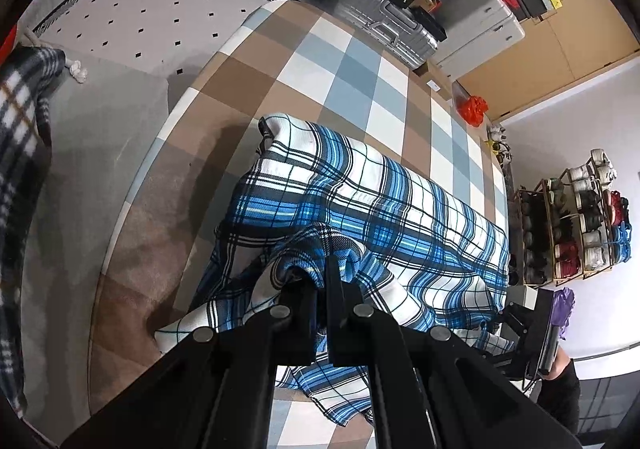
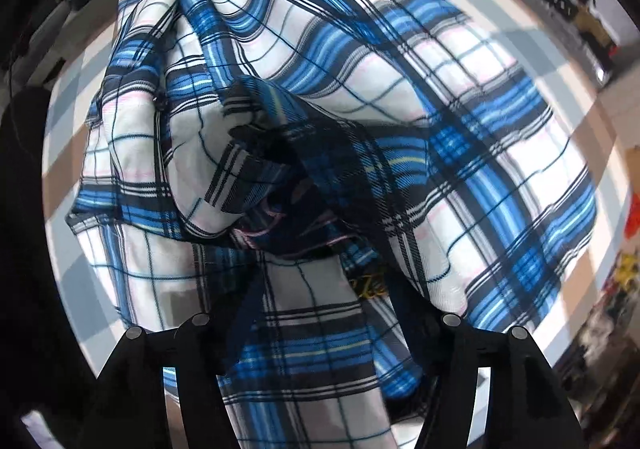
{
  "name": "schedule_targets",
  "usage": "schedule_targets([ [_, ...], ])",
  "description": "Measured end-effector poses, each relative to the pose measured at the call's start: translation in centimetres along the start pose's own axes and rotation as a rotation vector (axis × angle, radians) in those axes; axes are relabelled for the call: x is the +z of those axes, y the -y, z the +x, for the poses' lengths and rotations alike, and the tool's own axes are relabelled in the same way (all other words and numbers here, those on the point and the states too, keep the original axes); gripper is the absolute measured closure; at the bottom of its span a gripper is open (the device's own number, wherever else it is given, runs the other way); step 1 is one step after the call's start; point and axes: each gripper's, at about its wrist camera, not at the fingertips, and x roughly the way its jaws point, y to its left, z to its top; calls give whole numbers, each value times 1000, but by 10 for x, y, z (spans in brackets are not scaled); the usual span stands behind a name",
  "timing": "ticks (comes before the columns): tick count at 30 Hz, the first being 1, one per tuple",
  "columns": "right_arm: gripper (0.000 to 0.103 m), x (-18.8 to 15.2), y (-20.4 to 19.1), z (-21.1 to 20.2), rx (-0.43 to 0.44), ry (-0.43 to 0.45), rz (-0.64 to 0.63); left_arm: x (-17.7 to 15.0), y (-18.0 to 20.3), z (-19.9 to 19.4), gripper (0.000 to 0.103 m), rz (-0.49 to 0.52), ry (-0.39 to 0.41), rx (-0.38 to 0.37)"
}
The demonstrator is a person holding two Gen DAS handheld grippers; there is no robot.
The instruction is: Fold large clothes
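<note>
While the left gripper (image 1: 320,289) is clenched on a bunched fold of the plaid shirt (image 1: 360,201), the right gripper (image 2: 320,245) points down into the same shirt with its jaws apart. Cloth lies between and over its fingers, but I cannot tell if the pads press on it.

The shirt lies partly spread on the checked bed cover (image 1: 340,61), with the near part lifted and crumpled at the grippers. To do this fold well, I think the right gripper should take one clean edge, not a thick bundle, and both grippers should then pull the cloth flat before laying it over. Too many layers in one grip can leave wrinkles.

Beyond the shirt, at the far edge of the cover, stands a silver suitcase (image 1: 384,25). A shoe rack (image 1: 576,225) is against the wall right of the shirt, and a dotted rug (image 1: 132,9) is on the floor to its left.
</note>
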Motion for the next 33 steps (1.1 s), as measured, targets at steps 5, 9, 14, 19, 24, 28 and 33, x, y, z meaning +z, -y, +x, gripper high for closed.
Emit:
schedule_targets([
  [5,81,-4,-10,-6,-1,15,-12,0,-1,2,103,-5,-3,-1],
  [9,98,-25,-27,-15,-35,61,-25,0,-2,0,103,-10,-1,-8],
  [14,100,-51,-49,-38,-126,211,67,-4,-4,-4,103,-13,0,-17],
  [19,100,-88,-57,-101,-157,499,265,-5,-4,-13,103,-24,9,-29],
  [24,101,-97,-24,-164,-234,706,438,-1,0,-19,103,-49,22,-56],
  [28,101,-97,9,-191,-305,774,574,12,5,-24,103,-62,43,-57],
  [33,101,-88,60,-208,-373,799,736,40,5,-23,103,-131,51,-89],
])
